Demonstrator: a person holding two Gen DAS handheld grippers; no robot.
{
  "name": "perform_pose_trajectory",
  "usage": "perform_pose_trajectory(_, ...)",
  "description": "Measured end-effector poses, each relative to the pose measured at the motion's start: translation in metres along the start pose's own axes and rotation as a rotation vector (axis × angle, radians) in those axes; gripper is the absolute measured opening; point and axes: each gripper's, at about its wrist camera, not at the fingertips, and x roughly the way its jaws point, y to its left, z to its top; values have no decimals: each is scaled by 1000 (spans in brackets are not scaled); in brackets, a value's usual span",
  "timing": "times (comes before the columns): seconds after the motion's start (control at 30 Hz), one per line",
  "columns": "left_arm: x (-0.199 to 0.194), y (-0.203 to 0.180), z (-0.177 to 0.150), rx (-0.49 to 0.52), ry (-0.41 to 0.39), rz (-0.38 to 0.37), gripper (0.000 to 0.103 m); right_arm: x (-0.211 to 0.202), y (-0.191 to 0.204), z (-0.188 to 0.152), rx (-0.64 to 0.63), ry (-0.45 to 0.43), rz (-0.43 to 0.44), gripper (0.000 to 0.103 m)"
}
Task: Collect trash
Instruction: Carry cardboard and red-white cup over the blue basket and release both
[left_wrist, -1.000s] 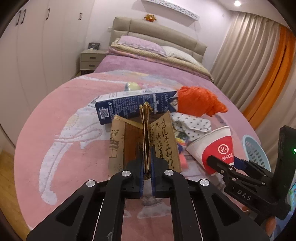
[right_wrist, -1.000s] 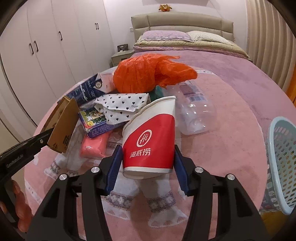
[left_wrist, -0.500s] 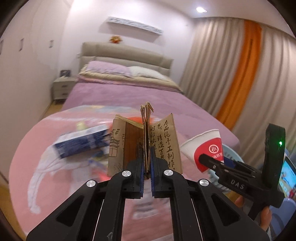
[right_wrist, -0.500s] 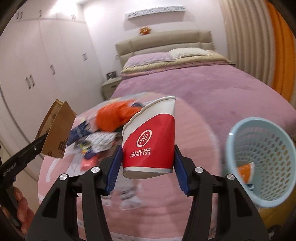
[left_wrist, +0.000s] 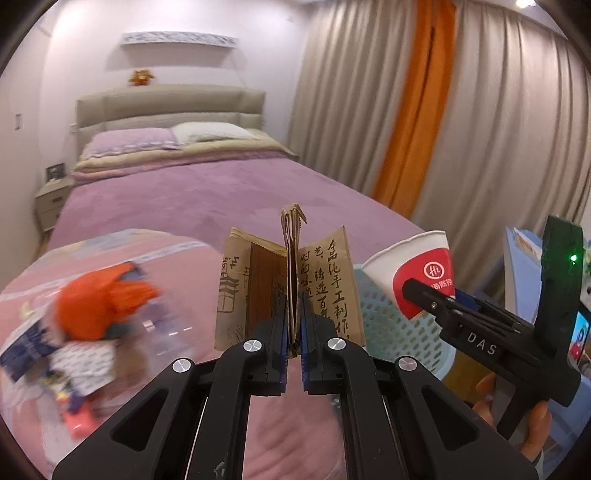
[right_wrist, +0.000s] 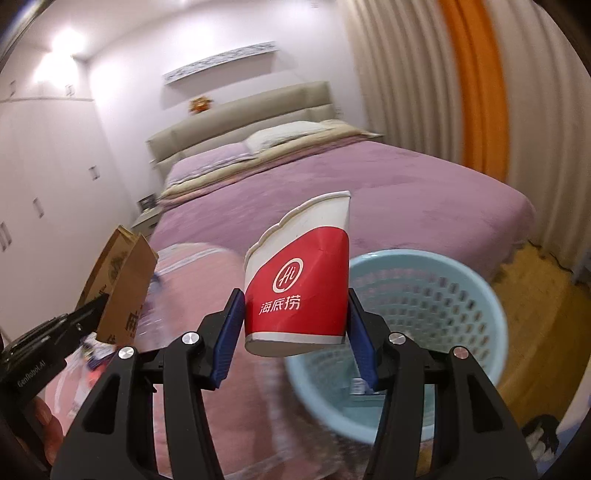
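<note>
My left gripper is shut on a folded brown paper bag with black Chinese writing, held upright in the air. My right gripper is shut on a red and white paper cup, held just in front of a light blue plastic basket. In the left wrist view the cup and basket sit to the right of the bag. The bag also shows in the right wrist view at left.
A trash pile lies on the pink rug at left: an orange plastic bag, a polka-dot wrapper, a blue carton. A purple bed stands behind, with curtains at right.
Both grippers have swung right, away from the trash pile and towards the blue basket, each still holding its item. The basket now sits right behind the cup.
</note>
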Motion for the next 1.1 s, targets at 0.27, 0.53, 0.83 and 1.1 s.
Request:
perform_pose_trajectory(0.27,77,-41,0,95,96,-31,3,24,-61,2,84,40,-132,51)
perform_pose_trajectory(0.53,120,-56,-13,127,194,-60,5,60,-101,-12,151,151,-212,51)
perform_pose_trajectory(0.83,102,-53,-17,180,152,-54,58,64,-108,-16,173,159,-216,64)
perform_pose_trajectory(1.1,61,-25,-7,102,87,-43,58,41,-65,-7,74,99,-164,64)
